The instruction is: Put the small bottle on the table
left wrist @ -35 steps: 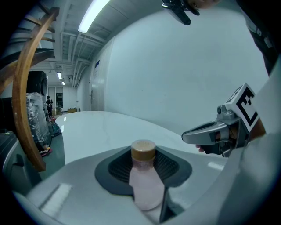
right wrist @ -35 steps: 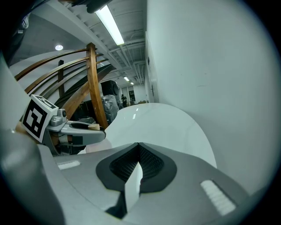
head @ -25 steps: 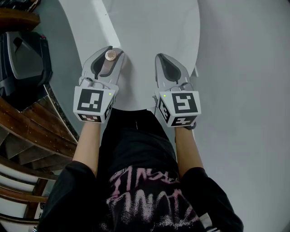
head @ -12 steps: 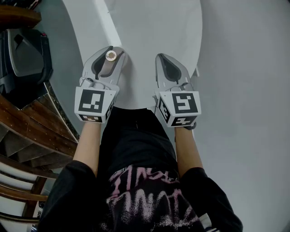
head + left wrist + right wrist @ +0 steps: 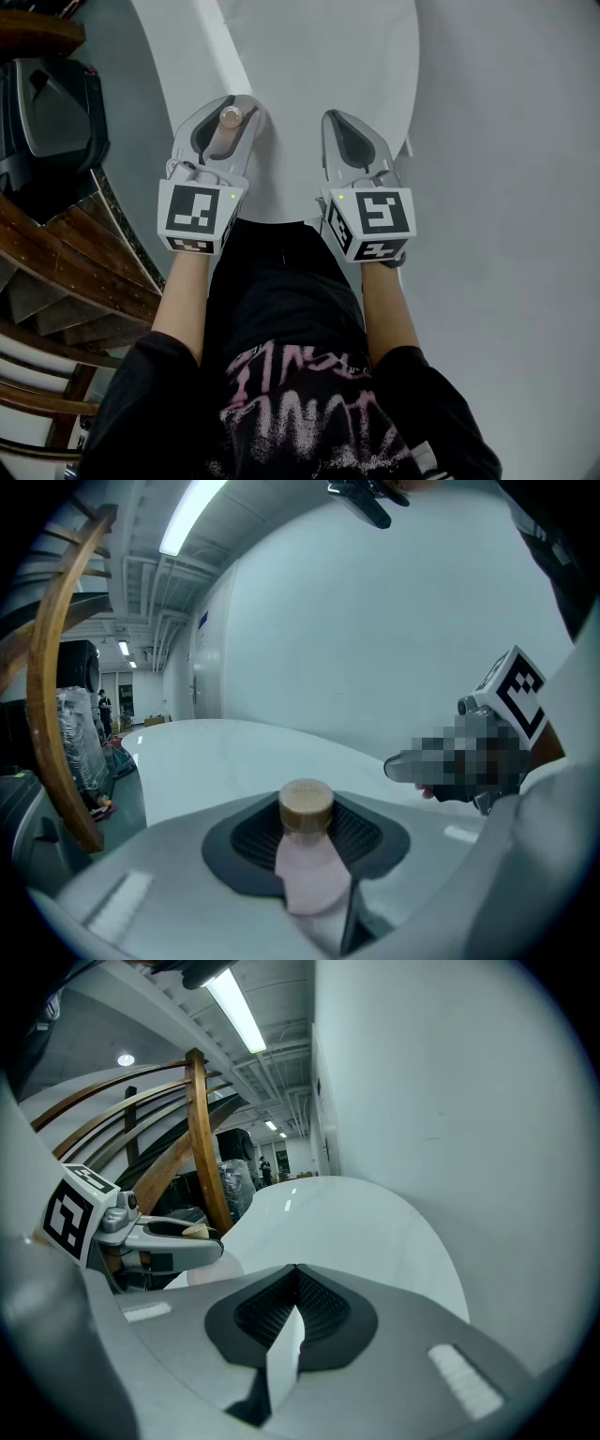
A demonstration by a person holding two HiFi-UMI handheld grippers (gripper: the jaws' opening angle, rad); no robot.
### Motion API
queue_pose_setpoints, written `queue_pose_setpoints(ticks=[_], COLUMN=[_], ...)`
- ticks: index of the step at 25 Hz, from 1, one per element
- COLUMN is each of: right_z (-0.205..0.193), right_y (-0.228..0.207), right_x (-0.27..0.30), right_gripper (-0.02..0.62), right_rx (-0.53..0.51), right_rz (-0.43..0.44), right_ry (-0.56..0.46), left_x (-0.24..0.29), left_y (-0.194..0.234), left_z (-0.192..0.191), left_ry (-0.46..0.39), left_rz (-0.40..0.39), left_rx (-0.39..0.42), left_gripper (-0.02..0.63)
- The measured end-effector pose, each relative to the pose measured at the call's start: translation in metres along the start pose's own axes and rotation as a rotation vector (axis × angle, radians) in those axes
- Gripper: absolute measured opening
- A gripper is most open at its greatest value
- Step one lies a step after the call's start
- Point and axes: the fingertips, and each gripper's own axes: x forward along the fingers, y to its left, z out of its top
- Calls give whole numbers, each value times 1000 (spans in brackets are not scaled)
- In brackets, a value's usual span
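Fig. 1. The left gripper (image 5: 228,105) is clasping the small bottle (image 5: 307,860) about upright, cap up, over the near edge of the table (image 5: 319,56). The right gripper (image 5: 337,117), jaws pressed together on nothing, is hovering alongside over that edge. Bare tabletop is lying straight below and ahead.
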Motion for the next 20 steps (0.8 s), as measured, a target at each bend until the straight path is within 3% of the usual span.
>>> queue_pose_setpoints(ticks=[20], right_z=[-3], right_y=[-2], right_x=[0], right_gripper=[18], right_rx=[6], right_rz=[2], right_ry=[-1], left_x=[3], left_y=[-4], left_z=[-2], left_ry=[9], left_rz=[2], left_rx=[23], left_gripper=[138])
